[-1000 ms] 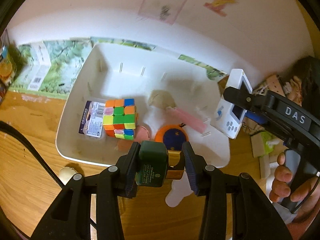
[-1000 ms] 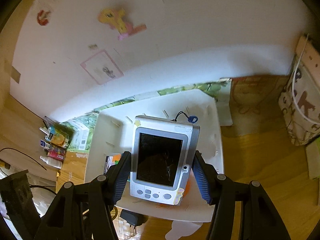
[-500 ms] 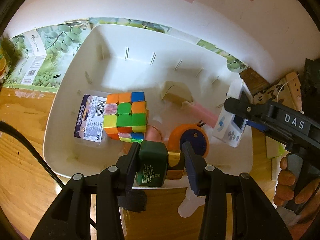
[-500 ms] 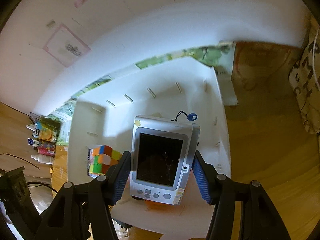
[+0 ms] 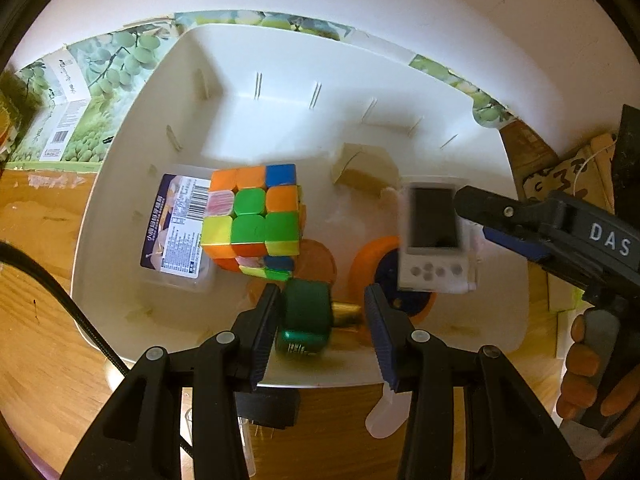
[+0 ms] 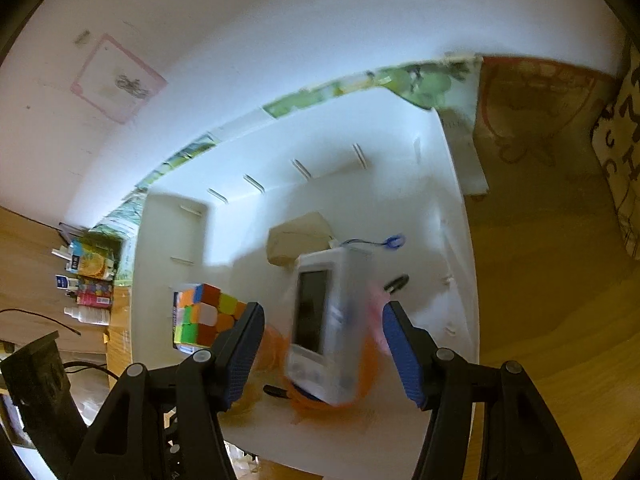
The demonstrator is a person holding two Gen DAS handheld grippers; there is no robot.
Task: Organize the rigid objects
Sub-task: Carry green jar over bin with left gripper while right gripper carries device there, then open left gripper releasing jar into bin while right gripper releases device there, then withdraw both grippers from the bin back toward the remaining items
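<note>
Since both claws stand apart with nothing pinched between them, the two things they hover over look loose inside the white bin [image 5: 132, 184]. Between the spread fingers of the left gripper [image 5: 322, 312] sits a small green-capped bottle [image 5: 306, 316] with a brass-coloured body, blurred, close to the bin's near wall and just in front of the puzzle cube [image 5: 254, 216]. It looks hard, light and rounded, so it may roll; a hold across the squat green cap would probably be surest. Over the right half of the bin, the right gripper [image 6: 324, 354] also has its fingers wide apart, and the white handheld device [image 6: 328, 320] between them is blurred and tilted, apparently free of both pads, over an orange disc [image 5: 374, 252]. That device looks stiff, smooth-sided and likely breakable at its dark screen; its two long edges seem the best place to take it.

Each gripper points down and forward into the bin from its near side, left beside the cube, right nearer the bin's right wall. Behind the device lies a beige block [image 5: 366, 166], and a flat labelled packet [image 5: 178, 224] lies under the cube.
</note>
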